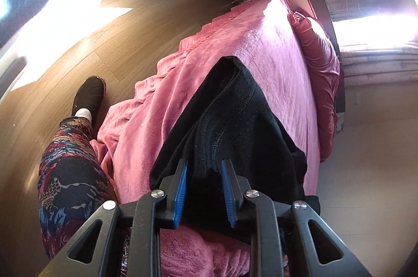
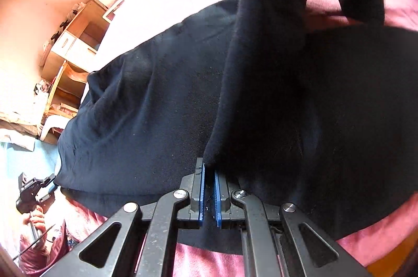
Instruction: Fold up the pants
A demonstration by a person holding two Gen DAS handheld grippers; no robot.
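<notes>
Two grippers work the black pants (image 2: pixel 146 104), which lie spread on the pink bed (image 1: pixel 274 52). The right gripper (image 2: pixel 209 188) has its blue pads pressed nearly together, pinching an edge of the cloth and lifting it into a tall arch, so one end curls up and away ahead of it. The left gripper (image 1: pixel 203 188) stands spread wide, with dark fabric lying between its pads but not clamped. From the left gripper the pants' long axis runs straight ahead up the bed; the right gripper looks better placed to carry the fold over.
</notes>
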